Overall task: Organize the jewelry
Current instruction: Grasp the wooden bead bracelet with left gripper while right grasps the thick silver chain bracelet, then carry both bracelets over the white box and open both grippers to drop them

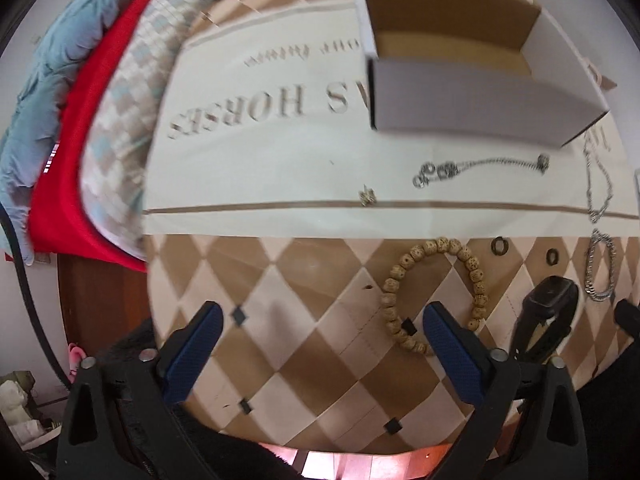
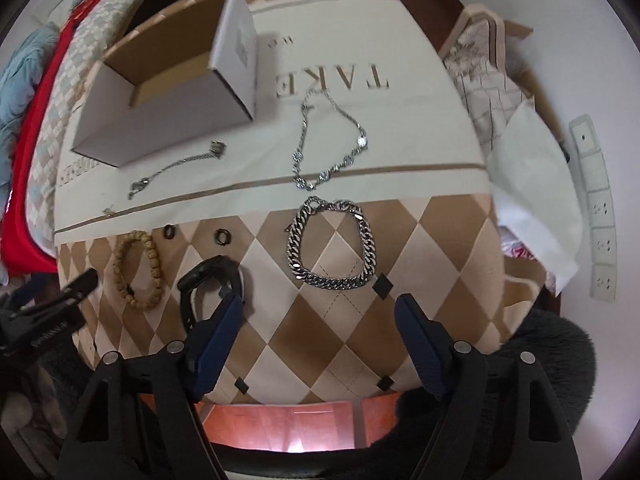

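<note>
The approach step is judged to be in hand: nothing is yet being gripped, and all jewelry is lying on the diamond-patterned beige cloth (image 2: 312, 344), outside the open white cardboard box (image 2: 168, 108) at the far left.

The right gripper (image 2: 320, 344) is being held with its jaws apart and empty. The heavy silver curb-chain bracelet (image 2: 332, 244) is lying just beyond its blue fingertips (image 2: 218, 332), roughly centred between them.

The left gripper (image 1: 326, 344) is likewise being held open and empty. The tan wooden bead bracelet (image 1: 434, 292) is lying by its right fingertip, not between the jaws.

Next, 1 piece should be straddled, clamped and carried to the box.
</note>
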